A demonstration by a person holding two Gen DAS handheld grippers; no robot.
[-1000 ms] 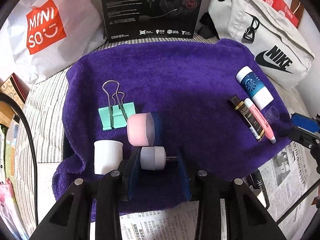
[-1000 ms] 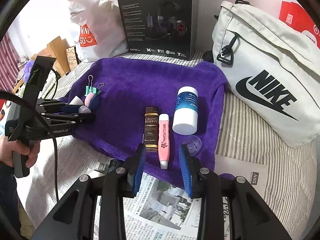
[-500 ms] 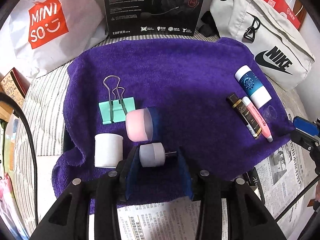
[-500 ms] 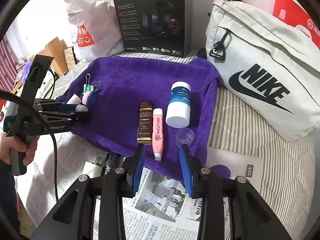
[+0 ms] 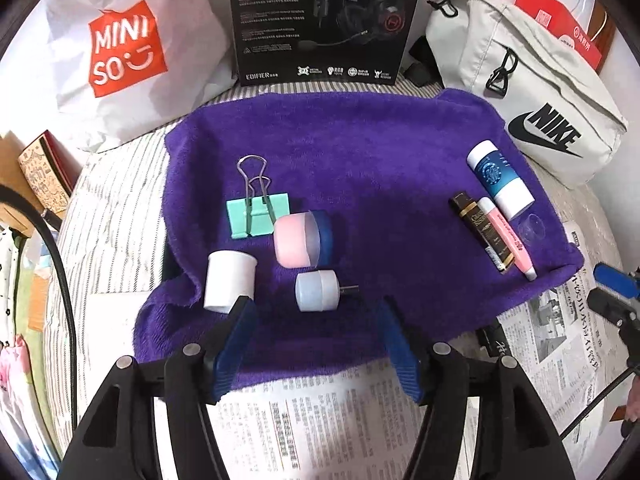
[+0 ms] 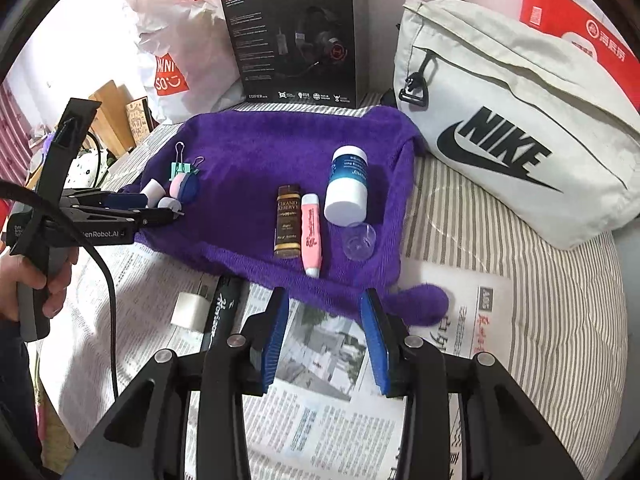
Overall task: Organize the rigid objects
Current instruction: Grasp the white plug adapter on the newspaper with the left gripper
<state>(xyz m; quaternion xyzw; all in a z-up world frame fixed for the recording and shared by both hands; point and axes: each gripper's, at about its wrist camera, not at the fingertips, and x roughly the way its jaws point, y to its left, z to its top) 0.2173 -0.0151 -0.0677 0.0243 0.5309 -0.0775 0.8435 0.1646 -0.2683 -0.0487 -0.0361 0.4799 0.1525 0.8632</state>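
A purple towel (image 5: 360,152) holds the objects. On its left lie a white plug (image 5: 318,291), a pink and blue jar (image 5: 302,238), a white cup (image 5: 229,280) and a green binder clip (image 5: 258,214). My left gripper (image 5: 316,316) is open and empty, just behind the plug. On the towel's right lie a blue and white bottle (image 6: 347,184), a brown tube (image 6: 288,222), a pink tube (image 6: 311,234) and a clear cap (image 6: 359,242). My right gripper (image 6: 325,312) is open and empty over the newspaper, near the towel's front edge.
A black headset box (image 5: 324,20), a Miniso bag (image 5: 116,52) and a Nike pouch (image 6: 508,128) stand behind the towel. Newspaper (image 6: 320,400) covers the front. A black pen (image 6: 222,312) and a white block (image 6: 190,312) lie on it.
My left gripper has opened, let go of the white plug and drawn back a little. My right gripper has pulled back from the towel toward the newspaper.
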